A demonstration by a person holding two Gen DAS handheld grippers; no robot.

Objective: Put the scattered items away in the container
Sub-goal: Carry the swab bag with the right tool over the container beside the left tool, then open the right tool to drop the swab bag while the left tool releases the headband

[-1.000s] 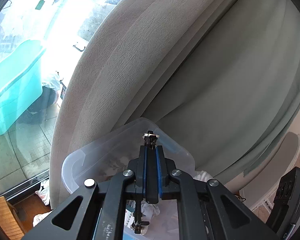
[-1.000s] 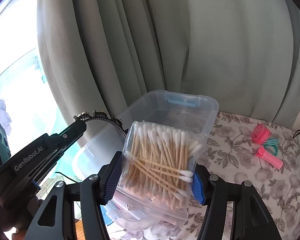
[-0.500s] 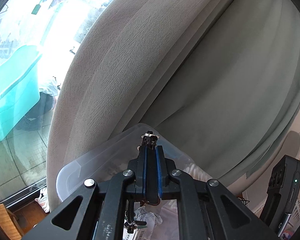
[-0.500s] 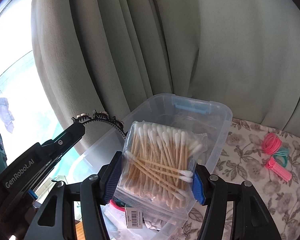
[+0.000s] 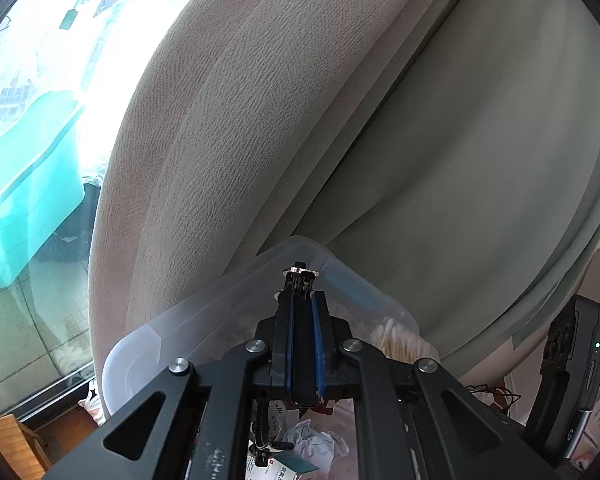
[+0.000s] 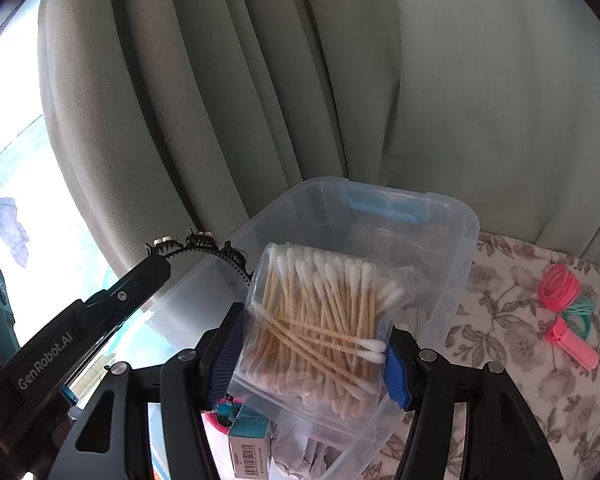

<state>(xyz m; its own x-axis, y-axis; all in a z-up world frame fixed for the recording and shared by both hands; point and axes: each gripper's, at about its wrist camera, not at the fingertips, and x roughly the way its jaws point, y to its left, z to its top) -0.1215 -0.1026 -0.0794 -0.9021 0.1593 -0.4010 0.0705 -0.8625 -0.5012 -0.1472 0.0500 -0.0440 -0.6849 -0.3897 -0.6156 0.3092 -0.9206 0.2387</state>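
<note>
Clear plastic storage bin point(image 6: 456, 248), its contents mostly hidden behind both tongs, sat just below them; right tongs point(image 6: 314, 344) were clamped on a zip bag of cotton swabs point(image 6: 324, 320) over it, left tongs point(image 5: 303, 312) pinched a black toothed headband point(image 6: 204, 249), partly cut off.

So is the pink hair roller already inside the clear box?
No, the pink hair roller lies on the flowered cloth, outside the clear box.
</note>
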